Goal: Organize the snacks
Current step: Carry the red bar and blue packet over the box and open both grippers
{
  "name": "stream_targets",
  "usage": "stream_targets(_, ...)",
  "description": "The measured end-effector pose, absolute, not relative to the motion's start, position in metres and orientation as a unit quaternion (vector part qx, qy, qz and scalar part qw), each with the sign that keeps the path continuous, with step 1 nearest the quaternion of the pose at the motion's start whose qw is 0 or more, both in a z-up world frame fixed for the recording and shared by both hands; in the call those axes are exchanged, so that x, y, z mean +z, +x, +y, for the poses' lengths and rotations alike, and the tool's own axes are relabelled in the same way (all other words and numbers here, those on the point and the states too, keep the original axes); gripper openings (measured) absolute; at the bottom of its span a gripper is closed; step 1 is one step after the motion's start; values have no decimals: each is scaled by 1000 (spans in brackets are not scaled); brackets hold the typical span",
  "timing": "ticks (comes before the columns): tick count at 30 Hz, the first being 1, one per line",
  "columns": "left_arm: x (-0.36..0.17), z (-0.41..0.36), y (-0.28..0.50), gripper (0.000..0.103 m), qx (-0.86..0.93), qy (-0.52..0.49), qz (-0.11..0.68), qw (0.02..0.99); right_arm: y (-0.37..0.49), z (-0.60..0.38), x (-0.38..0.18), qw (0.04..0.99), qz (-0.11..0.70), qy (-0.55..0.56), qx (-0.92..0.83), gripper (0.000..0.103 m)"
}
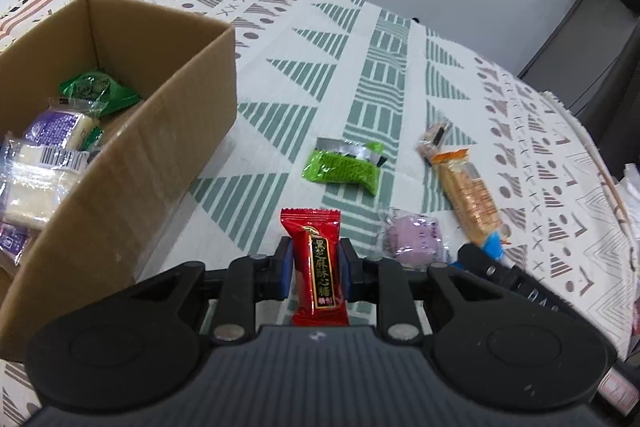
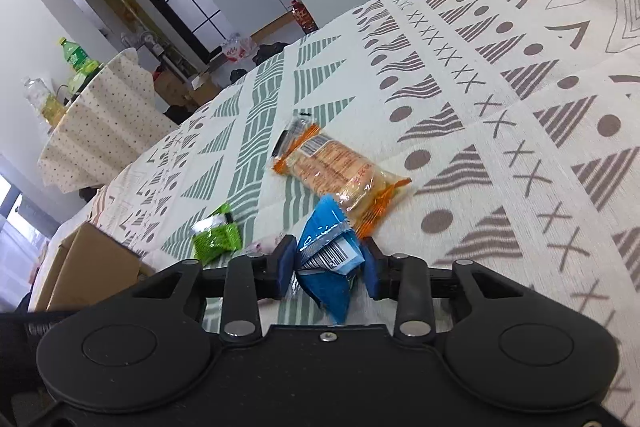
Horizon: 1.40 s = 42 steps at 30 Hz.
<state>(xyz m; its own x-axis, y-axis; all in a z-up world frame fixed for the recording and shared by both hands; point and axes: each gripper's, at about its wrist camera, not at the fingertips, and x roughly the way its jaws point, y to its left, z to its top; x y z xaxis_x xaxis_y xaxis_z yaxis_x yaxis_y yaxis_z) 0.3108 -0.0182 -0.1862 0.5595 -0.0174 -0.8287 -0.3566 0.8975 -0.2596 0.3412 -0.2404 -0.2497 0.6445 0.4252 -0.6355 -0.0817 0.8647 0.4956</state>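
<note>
Between left gripper [image 1: 316, 269] pads: red foil candy packet [image 1: 316, 267], clamped mid-body, raised beside open brown cardboard box [image 1: 160, 131]. Right gripper [image 2: 330, 263] jaws clamped on crinkly blue plastic snack packet [image 2: 328, 259]. Both light, slippery, crushable; hold at middle, gently.

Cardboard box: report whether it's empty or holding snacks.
Holding snacks: the open cardboard box contains a green packet and purple-and-white packets.

Left gripper [image 1: 315, 265]: blue pads clamped on upright red foil candy packet [image 1: 315, 273].
Right gripper [image 2: 329, 263]: pads pinching crumpled blue plastic snack packet [image 2: 326, 259].
</note>
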Motion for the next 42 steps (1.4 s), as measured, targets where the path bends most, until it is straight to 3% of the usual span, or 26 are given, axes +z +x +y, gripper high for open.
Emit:
stream_targets(14, -139, -11, 282, 22, 71, -217, 418, 879, 298, -243, -202, 886, 380, 226, 142, 34)
stream_targets(29, -81, 26, 255, 22, 70, -244, 350, 902, 275, -204, -111, 908, 315, 208, 180, 33)
stream_targets(42, -60, 75, 237, 22, 84, -282, 322, 900, 266, -153, -84, 915, 297, 185, 200, 31)
